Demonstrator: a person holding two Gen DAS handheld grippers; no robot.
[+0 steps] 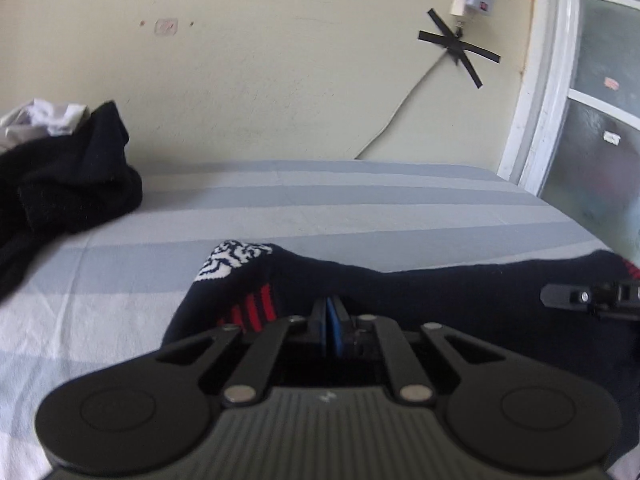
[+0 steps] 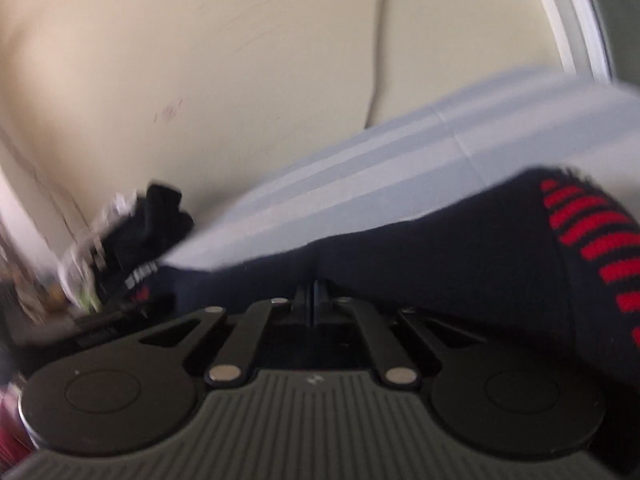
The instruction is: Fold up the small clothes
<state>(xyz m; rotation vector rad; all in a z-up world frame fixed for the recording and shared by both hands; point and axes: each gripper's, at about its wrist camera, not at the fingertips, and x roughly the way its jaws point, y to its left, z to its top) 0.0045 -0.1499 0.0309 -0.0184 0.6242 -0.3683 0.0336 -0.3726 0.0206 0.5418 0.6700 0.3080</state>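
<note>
Navy sock (image 1: 400, 292) stretched above the striped bed (image 1: 320, 208), left gripper (image 1: 330, 320) and right gripper (image 2: 314, 292) each clamped on it; likely next, bring ends together.

The right tool (image 2: 314, 294) pinches a navy sock (image 2: 440, 248) above the striped sheet (image 2: 360, 176).

A long navy knit sock with red stripes and a white-patterned patch (image 1: 400, 292) stretches across the near part of a bed covered in a pale blue-and-white striped sheet (image 1: 320, 208), between the left hand-held gripper (image 1: 330, 320) and the right hand-held gripper (image 2: 314, 296). A heap of black and white crumpled clothes (image 1: 60, 172) lies far left, against the cream plaster wall (image 1: 260, 80) behind the bed.
</note>
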